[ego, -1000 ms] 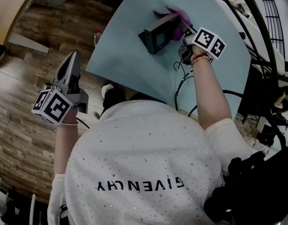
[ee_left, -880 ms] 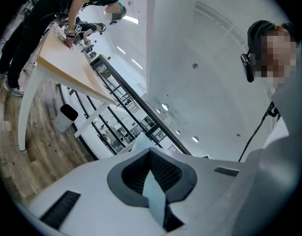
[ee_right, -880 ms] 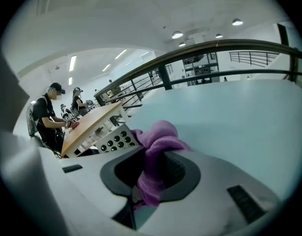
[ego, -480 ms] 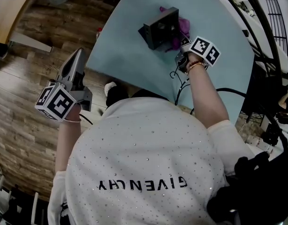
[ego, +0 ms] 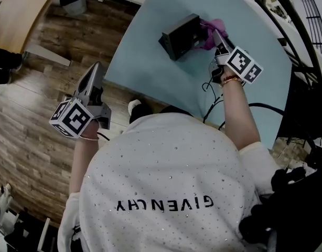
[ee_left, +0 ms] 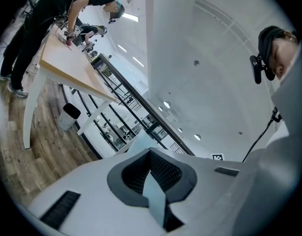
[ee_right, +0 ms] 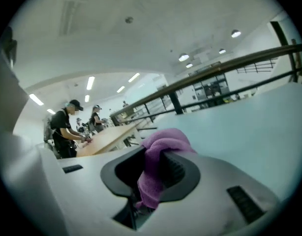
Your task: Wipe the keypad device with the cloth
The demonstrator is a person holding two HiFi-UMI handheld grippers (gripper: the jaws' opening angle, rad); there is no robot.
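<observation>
1. You have the cloth (ee_right: 158,166) pinched firmly in the jaws of the right gripper (ego: 216,34), and a purple fold bunches out past their tips.
2. The keypad device (ego: 181,35) sits on the pale blue tabletop (ego: 150,72). The cloth (ego: 212,27) presses against the device's far right corner.
3. Your left gripper (ego: 94,77) hangs well to the near left of the device, off the tabletop's edge and over the wood floor. Its jaws are closed together on nothing.
4. The wipe looks to be under way but not finished. The cloth touches only that right corner now, and the device's dark face and left side lie uncovered. How clean they are cannot be told.
5. Half a second ago the cloth lay lower along the device's right side, partly behind it. You have since pushed the right gripper up to the far corner. The device seems to have turned slightly, and the left gripper has kept much the same place.
</observation>
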